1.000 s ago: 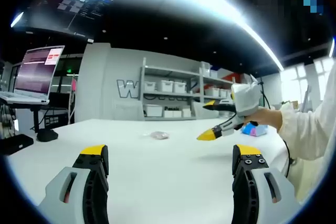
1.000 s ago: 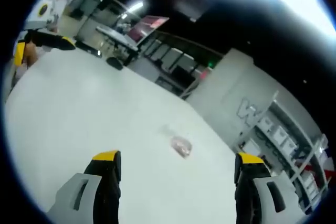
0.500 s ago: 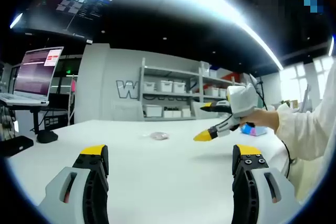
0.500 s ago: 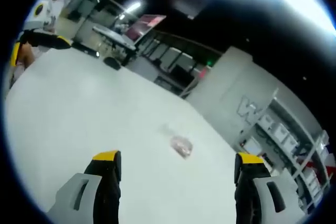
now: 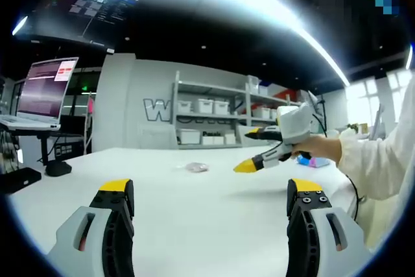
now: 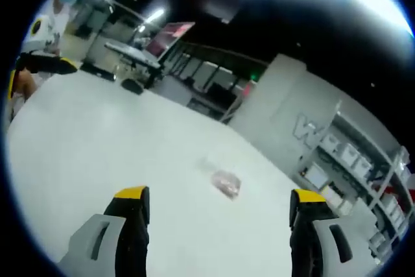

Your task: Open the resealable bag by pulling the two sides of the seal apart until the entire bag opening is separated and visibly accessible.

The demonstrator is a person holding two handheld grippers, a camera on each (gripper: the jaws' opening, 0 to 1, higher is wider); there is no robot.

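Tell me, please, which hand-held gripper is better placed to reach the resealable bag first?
Probably the right hand-held gripper: it is open, and the resealable bag lies between its jaws, farther along the table. The left hand-held gripper is farther back.

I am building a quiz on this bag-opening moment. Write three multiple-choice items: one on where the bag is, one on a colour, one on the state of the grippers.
1. Where does the resealable bag lie?
A. On the white table, ahead of both grippers
B. Between the left gripper's jaws
C. On the shelf rack

2. What colour are the tips of the gripper jaws?
A. Red
B. Yellow
C. Blue

3. What state are the left gripper and right gripper in?
A. Both shut on the bag
B. One shut, one open
C. Both open, holding nothing

Answers:
1. A: the small clear bag rests flat on the table, apart from the jaws in both views.
2. B: each jaw ends in a yellow cap.
3. C: in each view the jaws stand wide apart with bare table between them.
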